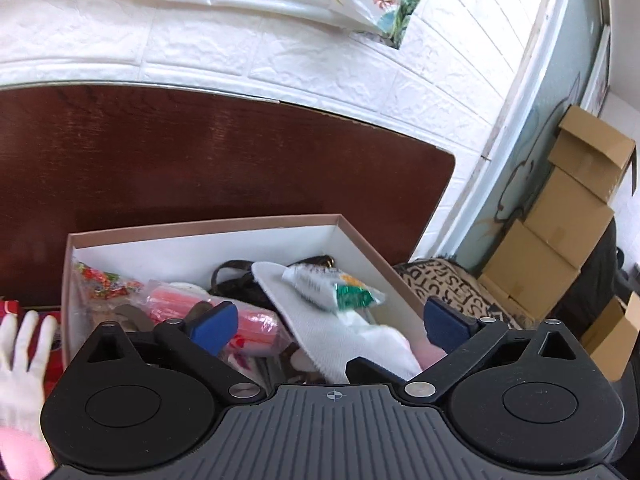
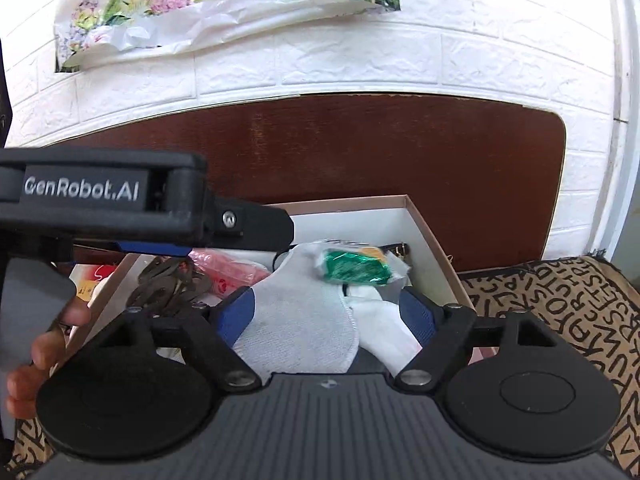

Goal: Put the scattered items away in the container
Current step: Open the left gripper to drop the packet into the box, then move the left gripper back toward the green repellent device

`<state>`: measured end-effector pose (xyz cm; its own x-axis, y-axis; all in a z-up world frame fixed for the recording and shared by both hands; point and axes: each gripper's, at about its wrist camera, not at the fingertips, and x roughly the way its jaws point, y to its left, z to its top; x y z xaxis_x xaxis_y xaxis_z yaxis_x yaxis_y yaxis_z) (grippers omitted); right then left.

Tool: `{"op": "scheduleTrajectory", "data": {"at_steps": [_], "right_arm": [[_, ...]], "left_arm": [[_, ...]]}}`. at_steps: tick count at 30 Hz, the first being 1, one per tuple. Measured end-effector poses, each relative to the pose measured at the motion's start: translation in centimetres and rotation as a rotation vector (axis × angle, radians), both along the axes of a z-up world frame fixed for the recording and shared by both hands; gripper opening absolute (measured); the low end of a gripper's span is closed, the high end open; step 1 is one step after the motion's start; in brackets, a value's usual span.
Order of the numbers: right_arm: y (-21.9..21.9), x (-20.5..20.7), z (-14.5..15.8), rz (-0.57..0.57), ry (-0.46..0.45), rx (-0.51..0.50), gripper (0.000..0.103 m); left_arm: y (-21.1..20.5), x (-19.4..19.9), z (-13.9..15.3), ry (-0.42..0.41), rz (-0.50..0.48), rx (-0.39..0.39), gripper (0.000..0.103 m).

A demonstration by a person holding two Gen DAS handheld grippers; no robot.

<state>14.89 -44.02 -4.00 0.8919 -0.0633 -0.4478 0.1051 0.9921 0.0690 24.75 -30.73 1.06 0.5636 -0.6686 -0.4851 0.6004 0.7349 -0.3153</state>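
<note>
An open cardboard box with white inside walls stands on the dark wooden table. It holds a white cloth, a green-and-white packet, a pink packet, a candy bag and a dark strap. My left gripper is open and empty above the box. My right gripper is open and empty over the white cloth, near the green packet. The box rim also shows in the right wrist view. The left gripper's body crosses that view.
A white brick wall with a floral plastic bag backs the table. A letter-print fabric lies right of the box. Stacked cardboard boxes stand at the far right. A white-gloved hand and red items are left of the box.
</note>
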Motion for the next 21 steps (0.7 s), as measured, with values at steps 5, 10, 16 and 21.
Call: {"op": "scheduleTrajectory", "data": {"at_steps": [5,10,16,21], "right_arm": [[1.0,-1.2,0.6,0.002,-0.017,-0.01,0.098],[2.2,-2.7,1.1,0.011,-0.019,0.001,0.1],[4.8,-5.3,1.3,0.05,-0.011,0.029,0.102],[8.0,-7.6,0.9,0.093,0.002,0.03,0.102]], "left_arm": [[1.0,-1.9,0.0,-0.009,-0.001,0.021,0.103],[3.0,-4.5,0.6,-0.033,0.023,0.04,0.103],[6.0,-7.8,0.5,-0.036,0.08,0.058,0.103],[9.0,-10.6,-0.1,-0.022,0.142,0.07,0.103]]}}
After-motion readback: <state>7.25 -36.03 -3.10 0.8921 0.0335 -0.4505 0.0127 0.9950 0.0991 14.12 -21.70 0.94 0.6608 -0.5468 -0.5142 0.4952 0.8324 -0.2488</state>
